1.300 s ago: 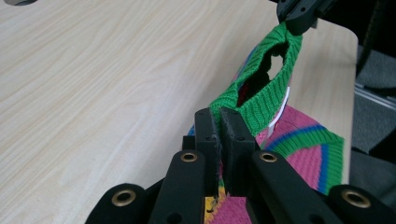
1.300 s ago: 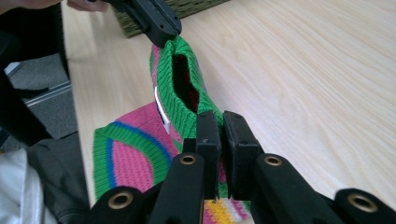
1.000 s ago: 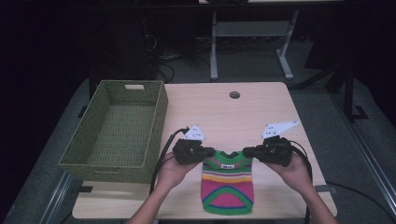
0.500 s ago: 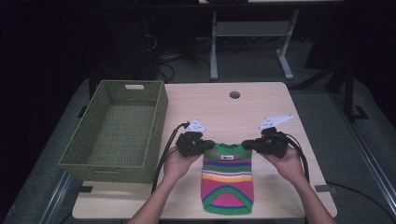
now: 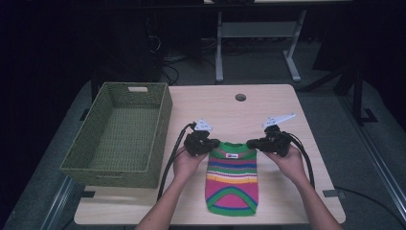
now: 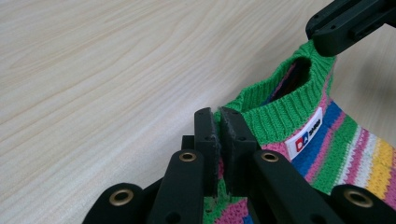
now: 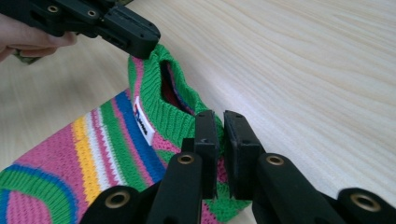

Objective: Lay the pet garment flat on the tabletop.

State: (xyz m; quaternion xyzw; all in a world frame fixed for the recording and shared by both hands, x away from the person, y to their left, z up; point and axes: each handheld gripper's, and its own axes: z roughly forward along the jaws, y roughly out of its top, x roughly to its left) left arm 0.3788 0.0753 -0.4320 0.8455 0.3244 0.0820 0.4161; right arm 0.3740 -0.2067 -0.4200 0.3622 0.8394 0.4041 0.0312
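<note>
A small striped knit sweater (image 5: 232, 178), with green, pink, blue and yellow bands, lies flat on the wooden table (image 5: 268, 105), its green collar (image 6: 280, 109) pointing away from the person. My left gripper (image 5: 210, 144) is shut on the collar's left corner, and the knit is pinched between its jaws (image 6: 217, 135). At the collar's right corner my right gripper (image 5: 250, 143) is shut on the fabric (image 7: 218, 140). A white label (image 7: 142, 122) sits just below the collar. The collar gapes open a little between the two grippers.
A green woven basket (image 5: 119, 134) stands on the left part of the table, close to my left gripper. A round cable hole (image 5: 240, 97) is in the table's far middle. Table legs and cables sit on the dark floor behind.
Both grippers have moved away from the person, drawing the sweater's collar end farther up the table. The sweater now lies stretched out longer.
</note>
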